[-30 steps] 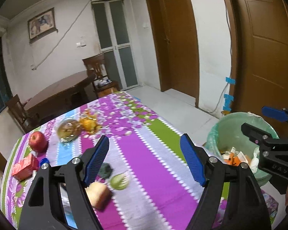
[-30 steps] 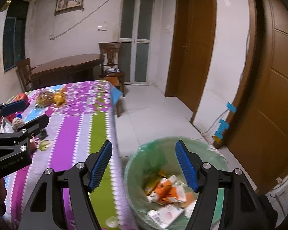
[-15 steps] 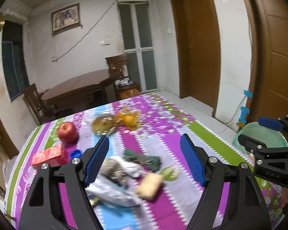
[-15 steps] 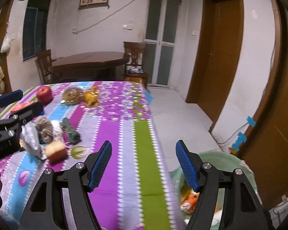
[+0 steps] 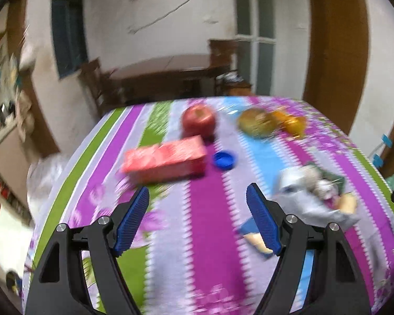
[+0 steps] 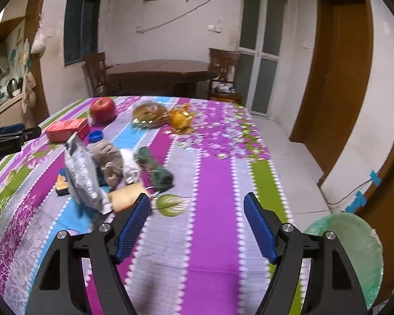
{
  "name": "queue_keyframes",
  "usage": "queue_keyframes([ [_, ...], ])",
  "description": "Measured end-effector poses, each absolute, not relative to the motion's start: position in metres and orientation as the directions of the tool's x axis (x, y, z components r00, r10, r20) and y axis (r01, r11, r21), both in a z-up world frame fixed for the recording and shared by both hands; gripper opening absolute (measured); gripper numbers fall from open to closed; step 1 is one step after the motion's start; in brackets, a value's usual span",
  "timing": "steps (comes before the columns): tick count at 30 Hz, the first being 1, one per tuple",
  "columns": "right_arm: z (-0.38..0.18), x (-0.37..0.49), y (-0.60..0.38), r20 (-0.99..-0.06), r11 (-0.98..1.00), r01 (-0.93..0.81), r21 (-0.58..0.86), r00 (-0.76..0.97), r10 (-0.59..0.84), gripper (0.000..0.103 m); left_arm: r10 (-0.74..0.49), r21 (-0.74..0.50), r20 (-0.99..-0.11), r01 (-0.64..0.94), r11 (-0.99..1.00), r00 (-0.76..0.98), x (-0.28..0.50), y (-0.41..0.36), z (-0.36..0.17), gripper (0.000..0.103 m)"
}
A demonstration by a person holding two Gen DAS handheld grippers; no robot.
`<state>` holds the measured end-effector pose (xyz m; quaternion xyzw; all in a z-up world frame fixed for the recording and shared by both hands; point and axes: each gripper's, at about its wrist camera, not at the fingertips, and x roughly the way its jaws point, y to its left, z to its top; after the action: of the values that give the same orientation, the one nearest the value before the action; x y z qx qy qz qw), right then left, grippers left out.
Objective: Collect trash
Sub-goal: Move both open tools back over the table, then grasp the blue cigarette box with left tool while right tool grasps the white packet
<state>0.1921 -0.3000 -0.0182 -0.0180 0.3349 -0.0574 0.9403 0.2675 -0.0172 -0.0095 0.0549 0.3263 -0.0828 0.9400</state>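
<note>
Your left gripper (image 5: pixel 197 221) hung over the worktop (image 5: pixel 212 236) covered in a purple, green and blue striped floral cloth, its blue-padded jaws spread wide with nothing between them. The heap of trash (image 5: pixel 315 197), a crumpled silver foil bag with wadded paper and a dark green scrap, lay on the cloth to the right of those jaws and a little beyond their tips, apart from them; the left wrist view was motion-blurred, so finer detail could not be made out. Ahead of the jaws sat a red rectangular carton (image 5: pixel 165 158), with a small blue bottle cap (image 5: pixel 224 159) just beside its right end, and a red apple (image 5: pixel 199 120) behind them. Your right gripper (image 6: pixel 196 227) also had its jaws held wide and empty above the cloth. From the right wrist view the same trash heap (image 6: pixel 110 168) lay ahead and to the left of the jaws, and a tan bread-like piece (image 6: pixel 126 197) at its near edge sat just beside the left jaw's tip. A green leaf-shaped scrap (image 6: pixel 170 204) rested close in front of the gap. The bin lined with a pale green plastic bag (image 6: pixel 365 257) stood on the floor to the right of the jaws, beyond the worktop's edge.
</note>
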Motion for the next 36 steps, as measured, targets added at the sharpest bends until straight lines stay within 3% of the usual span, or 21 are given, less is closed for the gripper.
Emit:
queue_keyframes([
  [6, -0.028, 0.198, -0.258, -0.633, 0.996, -0.073, -0.048, 0.774, 0.026, 0.076, -0.054, 0.044, -0.677, 0.114, 0.993, 0.734, 0.275, 0.029, -0.038, 0.073],
  [11, -0.017, 0.210, -0.199, -0.600, 0.960, -0.265, -0.094, 0.784, 0.158, 0.087, -0.068, 0.003, -0.685, 0.096, 0.995, 0.725, 0.272, 0.038, -0.044, 0.073],
  [16, -0.024, 0.240, -0.148, -0.641, 0.908, -0.357, -0.218, 0.754, 0.143, 0.086, -0.084, -0.009, -0.680, 0.107, 0.994, 0.728, 0.269, 0.035, -0.045, 0.073],
  [18, -0.033, 0.252, -0.137, -0.660, 0.893, -0.358, -0.274, 0.745, 0.096, 0.082, -0.087, -0.012, -0.679, 0.108, 0.994, 0.729, 0.269, 0.033, -0.046, 0.073],
  [21, -0.050, 0.264, -0.131, -0.707, 0.877, -0.364, -0.313, 0.706, 0.041, 0.046, -0.087, -0.003, -0.682, 0.117, 0.993, 0.726, 0.267, 0.030, -0.049, 0.073],
  [22, -0.055, 0.266, -0.132, -0.719, 0.876, -0.362, -0.318, 0.695, 0.026, 0.041, -0.088, -0.001, -0.682, 0.120, 0.993, 0.726, 0.267, 0.029, -0.050, 0.073],
  [26, -0.058, 0.258, -0.143, -0.715, 0.889, -0.346, -0.299, 0.698, 0.032, 0.031, -0.091, 0.009, -0.684, 0.134, 0.991, 0.724, 0.267, 0.025, -0.052, 0.073],
  [29, -0.041, 0.241, -0.154, -0.686, 0.916, -0.341, -0.212, 0.719, 0.109, 0.030, -0.117, 0.021, -0.684, 0.179, 0.984, 0.720, 0.264, 0.018, -0.049, 0.073],
  [36, 0.025, 0.166, -0.210, -0.545, 0.963, -0.267, 0.042, 0.801, 0.246, 0.030, -0.304, 0.065, -0.753, 0.527, 0.847, 0.583, 0.258, -0.032, -0.044, 0.073],
])
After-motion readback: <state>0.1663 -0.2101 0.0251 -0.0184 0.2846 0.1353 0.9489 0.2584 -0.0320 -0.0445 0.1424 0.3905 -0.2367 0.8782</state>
